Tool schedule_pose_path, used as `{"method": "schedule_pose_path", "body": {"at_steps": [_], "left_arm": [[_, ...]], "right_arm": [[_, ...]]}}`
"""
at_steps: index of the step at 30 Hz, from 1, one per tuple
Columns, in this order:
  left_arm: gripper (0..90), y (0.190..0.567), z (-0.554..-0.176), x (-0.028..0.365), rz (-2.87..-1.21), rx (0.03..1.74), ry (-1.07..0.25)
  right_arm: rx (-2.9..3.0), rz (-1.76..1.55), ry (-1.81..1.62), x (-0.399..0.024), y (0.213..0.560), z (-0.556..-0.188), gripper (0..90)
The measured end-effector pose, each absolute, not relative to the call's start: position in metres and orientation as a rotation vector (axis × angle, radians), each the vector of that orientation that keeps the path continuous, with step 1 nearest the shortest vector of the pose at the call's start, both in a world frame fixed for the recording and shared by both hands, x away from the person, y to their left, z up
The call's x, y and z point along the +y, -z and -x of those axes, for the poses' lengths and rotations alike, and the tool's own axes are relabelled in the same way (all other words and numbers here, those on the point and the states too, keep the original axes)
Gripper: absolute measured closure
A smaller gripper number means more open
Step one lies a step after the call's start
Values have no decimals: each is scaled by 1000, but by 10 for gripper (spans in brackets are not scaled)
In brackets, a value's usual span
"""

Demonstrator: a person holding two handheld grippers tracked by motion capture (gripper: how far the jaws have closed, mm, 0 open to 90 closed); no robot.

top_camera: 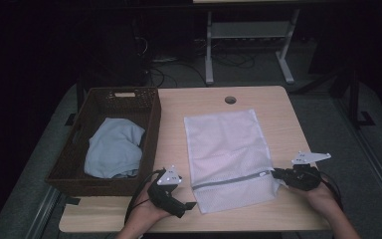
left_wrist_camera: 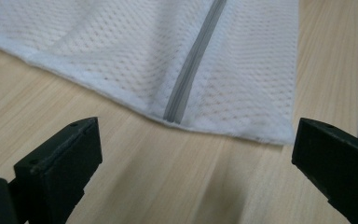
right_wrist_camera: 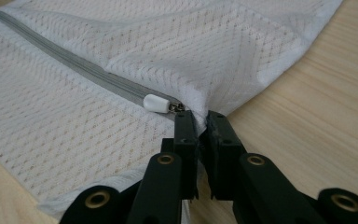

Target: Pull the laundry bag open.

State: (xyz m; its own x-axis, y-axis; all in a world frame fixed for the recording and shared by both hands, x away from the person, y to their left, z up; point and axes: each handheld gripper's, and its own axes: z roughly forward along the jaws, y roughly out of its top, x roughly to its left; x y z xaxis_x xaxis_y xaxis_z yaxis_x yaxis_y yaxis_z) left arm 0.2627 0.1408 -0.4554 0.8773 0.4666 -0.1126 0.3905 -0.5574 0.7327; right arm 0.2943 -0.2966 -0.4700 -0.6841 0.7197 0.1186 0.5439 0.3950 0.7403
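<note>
Wooden table (top_camera: 219, 204): white mesh bag (top_camera: 226, 152) beside basket (top_camera: 122, 107).
My right gripper (right_wrist_camera: 201, 122) pinches its edge by the zip pull (right_wrist_camera: 156, 101); my left gripper (left_wrist_camera: 191, 154) gapes wide.

High overhead view; both tong cameras close on mesh bag (top_camera: 227, 158).

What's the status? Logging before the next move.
Right tool shut on mesh bag edge by zip pull. Left tool open, short of bag. Nothing in the way.

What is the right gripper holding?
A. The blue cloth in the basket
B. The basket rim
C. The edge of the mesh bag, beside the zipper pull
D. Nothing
C: the right gripper has its jaws closed on the edge of the mesh bag, beside the zipper pull.
</note>
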Motion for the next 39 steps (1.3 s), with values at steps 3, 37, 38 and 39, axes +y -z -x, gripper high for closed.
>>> {"method": "schedule_pose_path", "body": {"at_steps": [3,37,38,39], "left_arm": [[15,454,-264,141,-2211,606,-112],[15,428,-275,106,-2101,560,-47],[15,428,-275,104,-2100,557,-46],[25,427,-275,102,-2097,549,-43]], "right_arm": [[2435,-1117,-1172,-295,468,-294,831],[2472,-1012,-1327,-260,446,-284,831],[2472,-1004,-1329,-258,446,-284,832],[2472,-998,-1332,-257,445,-284,832]]}}
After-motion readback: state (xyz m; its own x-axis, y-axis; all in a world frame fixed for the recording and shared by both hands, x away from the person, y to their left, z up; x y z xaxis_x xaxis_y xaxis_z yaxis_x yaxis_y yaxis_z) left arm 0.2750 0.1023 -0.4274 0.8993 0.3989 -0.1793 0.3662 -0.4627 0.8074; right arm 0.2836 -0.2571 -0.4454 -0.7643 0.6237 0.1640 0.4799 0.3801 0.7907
